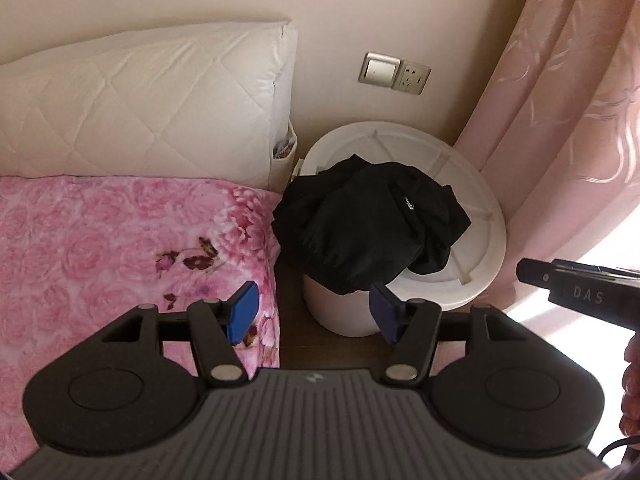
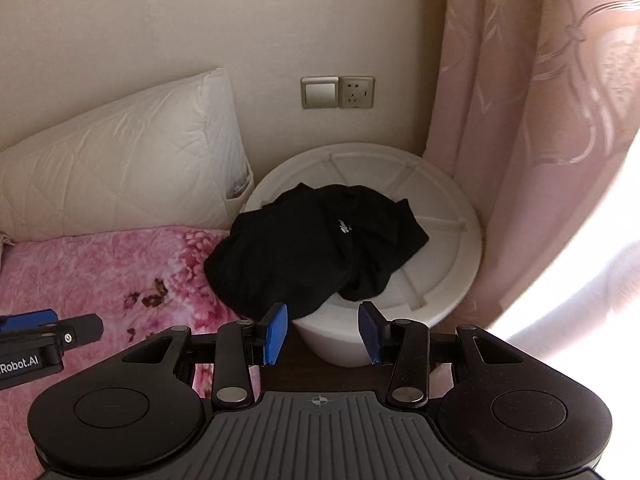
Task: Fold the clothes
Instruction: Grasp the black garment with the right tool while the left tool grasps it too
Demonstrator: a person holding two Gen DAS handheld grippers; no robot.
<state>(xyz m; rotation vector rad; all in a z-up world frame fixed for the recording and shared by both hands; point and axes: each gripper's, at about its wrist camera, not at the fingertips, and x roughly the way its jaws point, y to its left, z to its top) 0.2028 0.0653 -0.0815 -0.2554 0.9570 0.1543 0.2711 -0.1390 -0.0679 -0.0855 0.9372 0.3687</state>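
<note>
Hanging in a loose heap over the white bucket's [image 2: 460, 256] rim, beside the bed [image 2: 100, 272], the black garment [image 2: 304, 256] looked soft, light and limp to you. Your left claw [image 1: 314, 312] and right claw [image 2: 322, 332] were both wide, holding nothing. The bunched edge at 6 o'clock seemed your easiest pinch.

Crumpled black cloth garment [image 1: 368, 224] [image 2: 308, 248]: solid black, small white script mark. Round plastic bin [image 1: 472, 216] [image 2: 448, 216]: plain white. Plush bed blanket [image 1: 100, 240] [image 2: 100, 268]: pink rose pattern, dark maroon flower motif. Quilted pillow [image 1: 140, 104] [image 2: 120, 168]: white, diamond stitching. Sheer curtain [image 1: 560, 100] [image 2: 540, 120]: pale pink, swirl pattern. Gripper finger pads [image 1: 244, 312] [image 2: 276, 334]: blue.
</note>
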